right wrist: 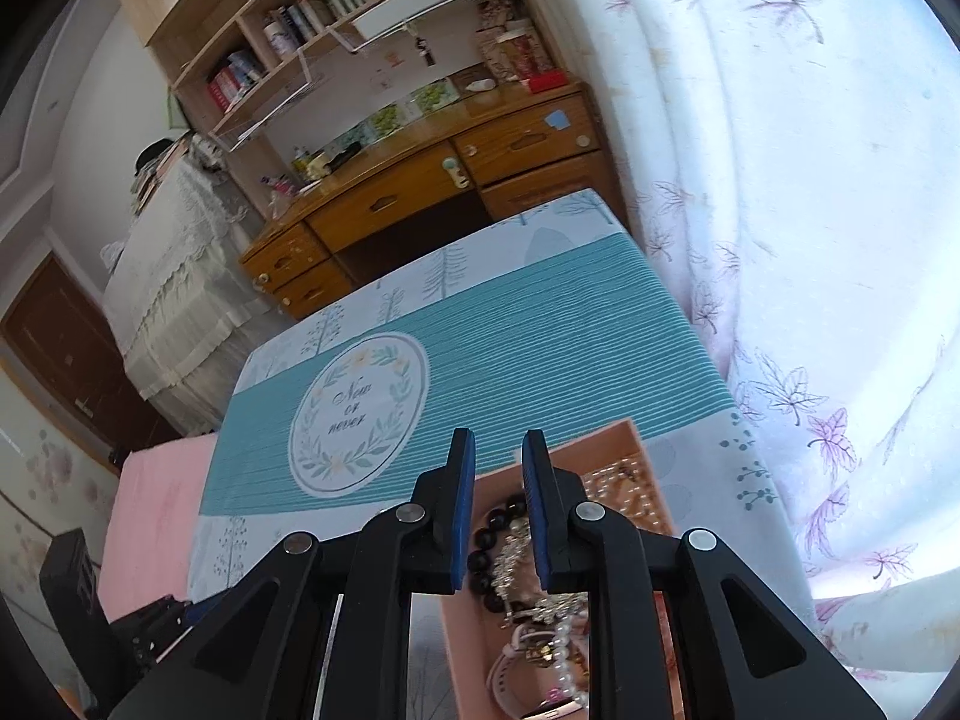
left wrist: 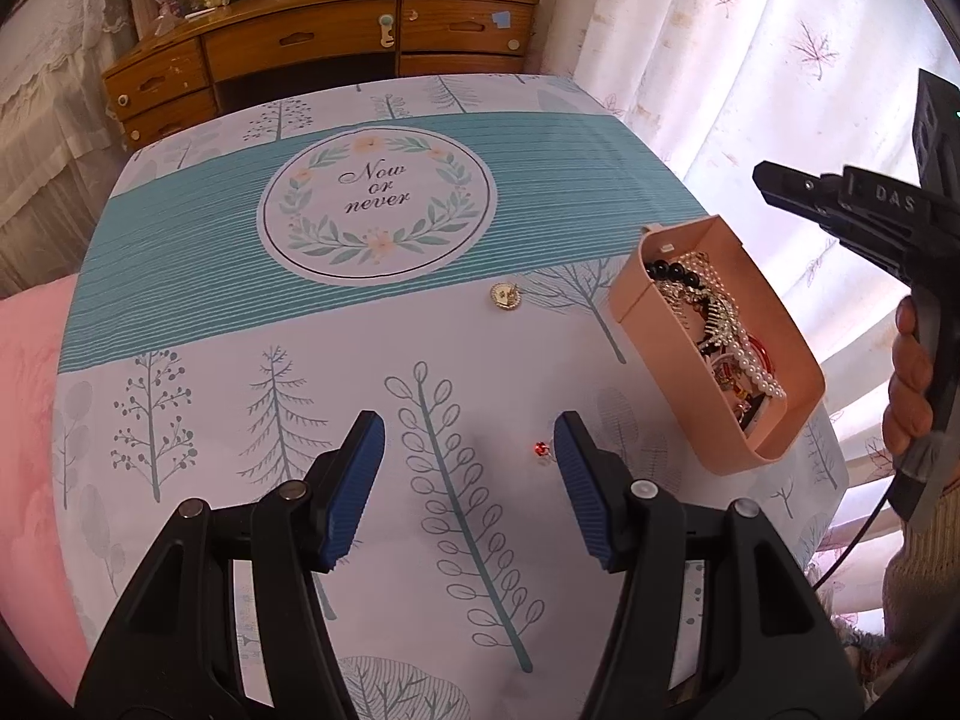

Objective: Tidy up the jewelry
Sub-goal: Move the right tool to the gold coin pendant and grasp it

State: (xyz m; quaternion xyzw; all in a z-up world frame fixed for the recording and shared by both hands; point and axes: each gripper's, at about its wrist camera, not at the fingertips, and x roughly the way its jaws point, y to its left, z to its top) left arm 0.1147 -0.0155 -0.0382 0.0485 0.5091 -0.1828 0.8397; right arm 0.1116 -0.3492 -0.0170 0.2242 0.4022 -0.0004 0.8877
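A pink open box (left wrist: 651,315) stands on the right of the tablecloth, heaped with jewelry: black beads (left wrist: 675,271), a pearl string (left wrist: 759,369) and silver chains. A round gold piece (left wrist: 506,296) lies loose to the box's left. A tiny red stud (left wrist: 540,449) rests on the cloth just inside the right fingertip of my left gripper (left wrist: 469,426), which hangs open above the cloth and holds nothing. My right gripper (right wrist: 498,444) hovers over the box (right wrist: 600,438), its jaws slightly apart with nothing between them. Beneath it lie black beads (right wrist: 489,540) and pearls (right wrist: 564,648).
The tree-printed tablecloth (left wrist: 240,312) ends close behind the box on the right, where a leaf-patterned curtain (left wrist: 720,60) hangs. A wooden desk with drawers (left wrist: 312,42) stands beyond the far edge. Pink bedding (left wrist: 27,420) lies to the left. A person's hand (left wrist: 912,384) grips the right tool.
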